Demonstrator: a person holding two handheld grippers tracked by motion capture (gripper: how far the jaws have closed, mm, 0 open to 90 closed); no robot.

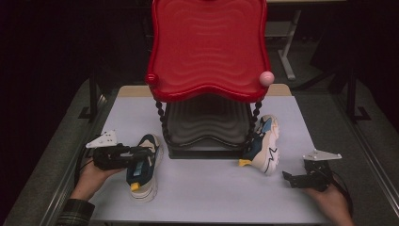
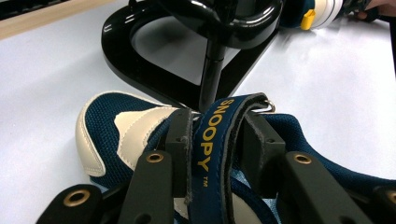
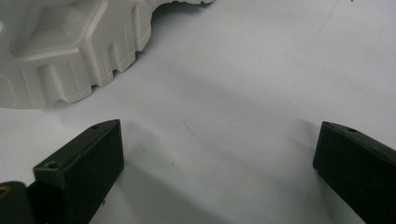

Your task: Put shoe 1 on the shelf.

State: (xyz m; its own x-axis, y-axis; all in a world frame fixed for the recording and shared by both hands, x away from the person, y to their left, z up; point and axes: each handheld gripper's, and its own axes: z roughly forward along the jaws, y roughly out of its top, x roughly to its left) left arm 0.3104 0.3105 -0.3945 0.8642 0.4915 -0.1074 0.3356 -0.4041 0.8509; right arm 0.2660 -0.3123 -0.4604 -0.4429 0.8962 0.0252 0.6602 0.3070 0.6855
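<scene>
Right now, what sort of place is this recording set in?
Probably a lab or studio workbench, not a home: a plain pale table in a dark room, with bare desk legs behind. A red two-tier shoe rack and two sneakers, one strap-gripped by the left tool, look staged.

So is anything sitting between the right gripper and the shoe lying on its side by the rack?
Nothing visible. The right gripper rests open on the bare table, and the stretch up to the tipped shoe is clear. In the right gripper view, the shoe's sole lies just ahead, unobstructed.
</scene>
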